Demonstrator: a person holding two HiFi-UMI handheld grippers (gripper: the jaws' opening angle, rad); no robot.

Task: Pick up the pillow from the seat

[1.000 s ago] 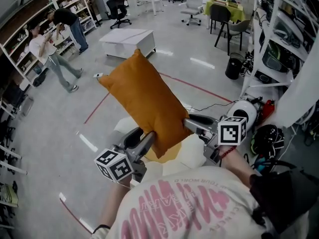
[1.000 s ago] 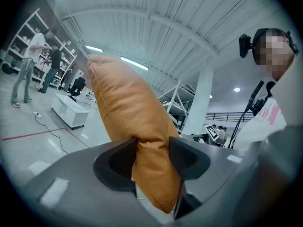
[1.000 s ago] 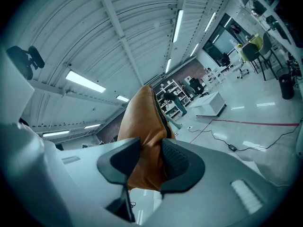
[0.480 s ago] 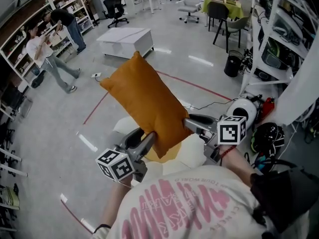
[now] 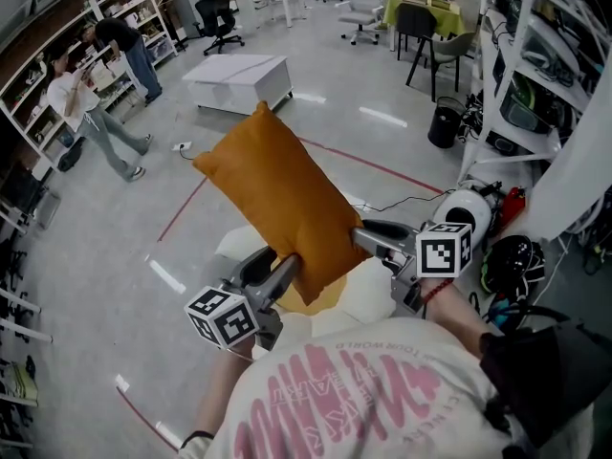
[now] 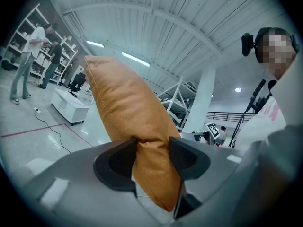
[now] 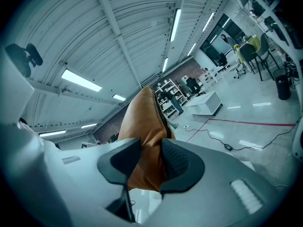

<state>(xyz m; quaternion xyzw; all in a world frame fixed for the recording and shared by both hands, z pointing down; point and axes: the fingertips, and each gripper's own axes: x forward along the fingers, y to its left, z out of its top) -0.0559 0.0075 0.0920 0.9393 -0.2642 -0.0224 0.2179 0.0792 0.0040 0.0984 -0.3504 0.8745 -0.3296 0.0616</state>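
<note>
Pillow (image 5: 282,204): orange, held in the air in front of the person, tilted with its far corner up and away. It hangs above the pale seat (image 5: 375,296), and I cannot tell whether its lowest corner still brushes it.

Nearest: left gripper (image 5: 285,269), jaws pinched on the pillow's lower left edge. The left gripper view shows fabric bunched between both pads. The right gripper (image 5: 363,237) is likewise clamped on the lower right edge, its pads pressing in from both sides with cloth folded between them.

Beyond: grey floor with a red line (image 5: 186,204), a low white table (image 5: 239,76), and two people (image 5: 91,103) by the shelving at far left.

Step (judgement): the pick-up looks essentially done, with the pillow lifted and carried by both grippers. The next move calls for keeping both pinches firm and level while clearing the seat. A slack grip on either side would let that corner sag or slip.

Versus a second ago: the pillow, both grippers and both grips sit in practically the same place. Only the background has slid slightly in the head view, and the nearer person by the shelves has changed pose a little.
</note>
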